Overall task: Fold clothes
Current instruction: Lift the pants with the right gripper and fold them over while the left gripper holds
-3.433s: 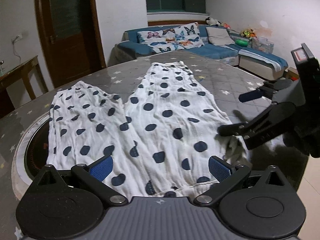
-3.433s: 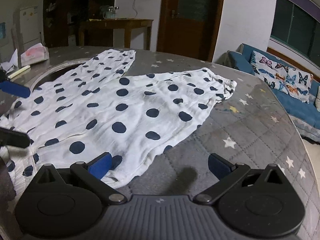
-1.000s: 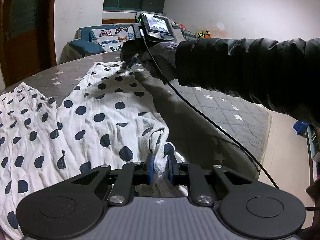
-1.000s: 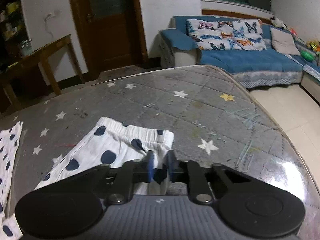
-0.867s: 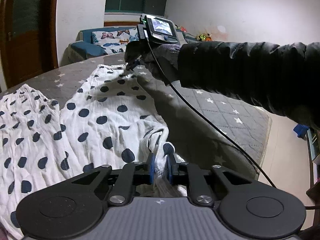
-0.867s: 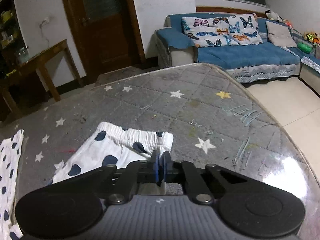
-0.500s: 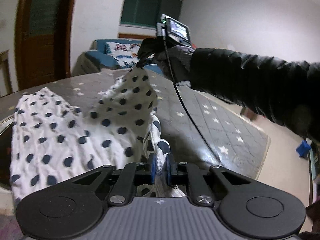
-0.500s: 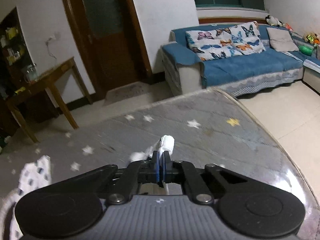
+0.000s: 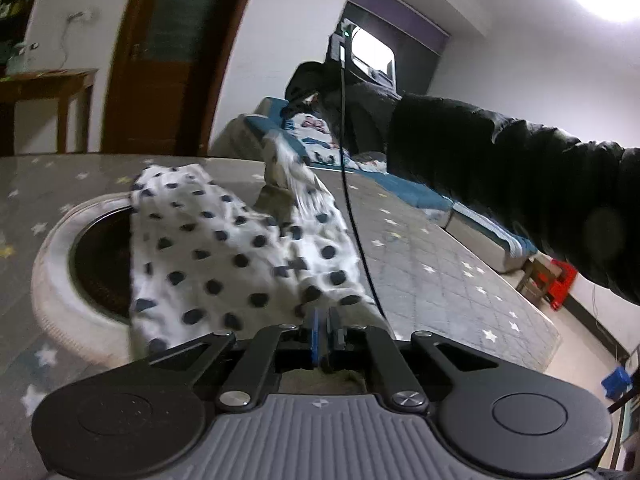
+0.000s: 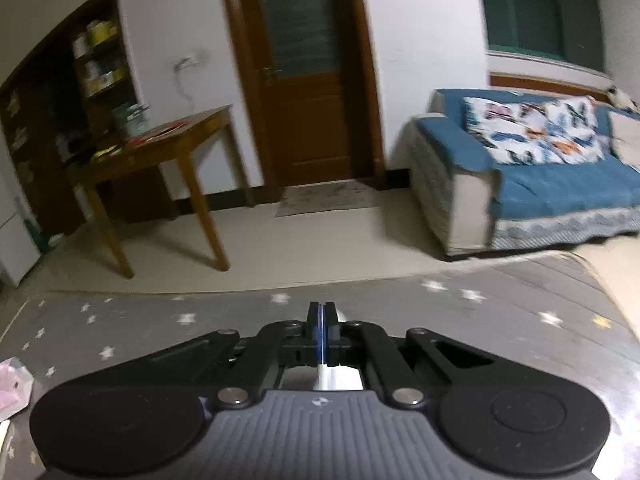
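Note:
White trousers with dark polka dots (image 9: 240, 256) hang lifted above the grey star-patterned table (image 9: 440, 264). My left gripper (image 9: 323, 322) is shut on their near edge. At the far end, my right gripper (image 9: 296, 100), held by a hand in a black sleeve (image 9: 500, 160), pinches the other edge, and the cloth stretches between the two. In the right wrist view my right gripper (image 10: 320, 320) is shut on a thin strip of white fabric (image 10: 336, 378); the rest of the garment is hidden below the gripper body.
A round white-rimmed recess (image 9: 76, 256) sits in the table at the left, partly under the cloth. A blue sofa (image 10: 540, 184), a wooden side table (image 10: 160, 160) and a brown door (image 10: 304, 80) stand beyond the table. A pink bag (image 10: 12, 388) lies at its left edge.
Both grippers have risen and carried the trousers' right leg up and leftwards off the table. The right wrist view now looks over the table's far edge at the room.

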### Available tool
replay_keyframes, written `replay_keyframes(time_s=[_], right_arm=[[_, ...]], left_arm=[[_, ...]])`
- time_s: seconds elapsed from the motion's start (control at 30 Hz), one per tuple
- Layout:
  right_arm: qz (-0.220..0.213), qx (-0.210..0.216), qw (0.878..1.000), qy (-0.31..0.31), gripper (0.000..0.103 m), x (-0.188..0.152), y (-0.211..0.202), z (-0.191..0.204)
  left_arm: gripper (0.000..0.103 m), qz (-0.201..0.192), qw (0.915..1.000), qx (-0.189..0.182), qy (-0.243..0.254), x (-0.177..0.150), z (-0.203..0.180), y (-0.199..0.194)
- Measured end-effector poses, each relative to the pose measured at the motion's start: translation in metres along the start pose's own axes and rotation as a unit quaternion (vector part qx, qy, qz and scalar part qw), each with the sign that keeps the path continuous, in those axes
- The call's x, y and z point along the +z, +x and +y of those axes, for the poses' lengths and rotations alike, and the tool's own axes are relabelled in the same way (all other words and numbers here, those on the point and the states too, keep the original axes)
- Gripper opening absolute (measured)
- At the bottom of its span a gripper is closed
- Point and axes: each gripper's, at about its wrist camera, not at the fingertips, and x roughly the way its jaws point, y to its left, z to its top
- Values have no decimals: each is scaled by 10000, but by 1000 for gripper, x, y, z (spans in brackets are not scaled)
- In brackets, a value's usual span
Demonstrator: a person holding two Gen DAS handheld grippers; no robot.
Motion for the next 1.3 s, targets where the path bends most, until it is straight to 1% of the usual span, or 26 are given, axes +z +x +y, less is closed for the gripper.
replay_keyframes(time_s=[0.1,0.17,0.23,0.27,0.33,0.37,0.4,0.43,0.47,0.5,0.53,0.57,0.63,0.73,0.8,0.9,1.0,1.03,1.07,1.17,1.23,1.3], right_arm=[[29,76,9994,-323,0,1,11,34],[112,4,9982,-595,0,-2,17,49],[220,10,9977,-639,1,-5,21,51],[280,15,9976,-641,4,-6,24,51],[528,76,9959,-734,8,-14,29,51],[633,91,9948,-798,11,-19,31,51],[781,141,9927,-907,12,-25,32,51],[904,193,9904,-1029,18,-32,33,52],[1009,240,9880,-1148,23,-38,34,52],[1112,299,9844,-1327,24,-47,34,55],[1214,363,9801,-1529,24,-56,33,58],[1284,417,9769,-1658,28,-62,33,60],[1376,493,9717,-1853,33,-72,36,64],[1402,441,9676,-2055,33,-87,43,64],[1367,348,9676,-2093,33,-89,48,62],[1434,316,9667,-2097,33,-91,55,55],[1346,288,9699,-2010,32,-94,60,49],[1313,288,9714,-1956,30,-94,62,48],[1291,282,9723,-1926,24,-94,62,46],[1239,255,9743,-1864,12,-92,62,41],[1144,275,9780,-1723,7,-87,57,34],[1035,287,9821,-1548,6,-81,51,27]], left_arm=[[4,61,9997,42,-217,-4,14,-2],[5,142,9994,4,-323,-6,19,1],[5,220,9991,-63,-357,-7,19,7],[6,259,9989,-97,-375,-8,20,9],[7,319,9987,-149,-379,-9,18,15],[7,336,9986,-203,-346,-9,15,17],[9,351,9985,-230,-339,-9,13,19],[11,366,9984,-255,-333,-9,10,22],[16,380,9983,-281,-327,-9,8,24],[22,395,9982,-306,-322,-9,6,27],[25,418,9982,-296,-324,-9,4,29],[31,441,9981,-284,-327,-9,2,31],[33,469,9980,-272,-320,-8,0,36],[38,493,9979,-258,-320,-6,-4,40],[39,511,9979,-253,-316,-5,-6,43],[39,574,9976,-251,-306,-4,-9,48],[39,641,9972,-270,-279,-3,-10,54],[39,660,9971,-281,-269,-3,-11,56],[38,679,9969,-288,-261,-3,-11,58],[37,770,9962,-317,-238,-3,-13,65],[38,846,9958,-269,-240,-4,-13,70],[39,891,9955,-211,-263,-4,-12,73]])
